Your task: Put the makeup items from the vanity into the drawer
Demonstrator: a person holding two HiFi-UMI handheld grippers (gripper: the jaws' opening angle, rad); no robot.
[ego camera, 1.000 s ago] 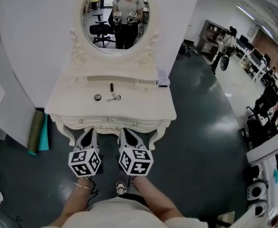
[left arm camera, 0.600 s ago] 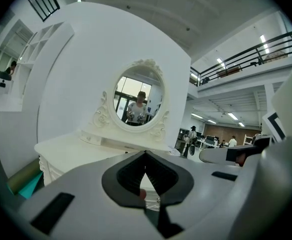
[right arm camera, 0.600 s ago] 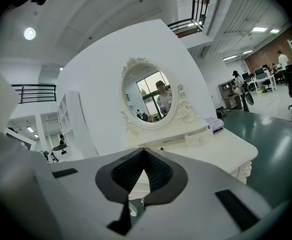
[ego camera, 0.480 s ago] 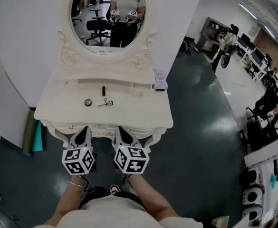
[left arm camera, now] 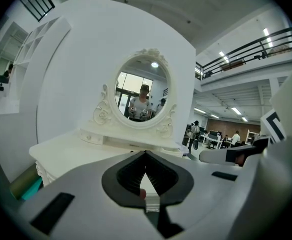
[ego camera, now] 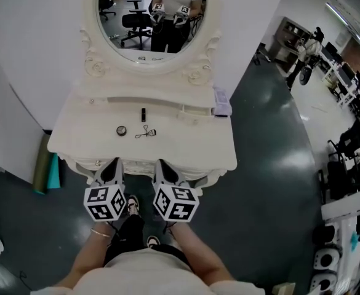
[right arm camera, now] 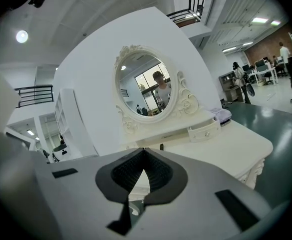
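Note:
On the white vanity lie a small round compact, an eyelash curler and an upright black tube. A small drawer under the mirror stands slightly pulled out; the right gripper view shows its front and the black tube. My left gripper and right gripper hang side by side just short of the vanity's front edge, both shut and empty. In the left gripper view the left gripper points at the vanity and mirror.
An oval mirror rises behind the vanity and reflects the person. A purple-and-white item sits at the top's right rear corner. A green roll and a teal one lean on the floor at the left. Desks and people fill the far right.
The head view has shifted and the vanity sits a little lower and nearer in it. Both grippers stay shut at its front edge. The items on top have not moved.

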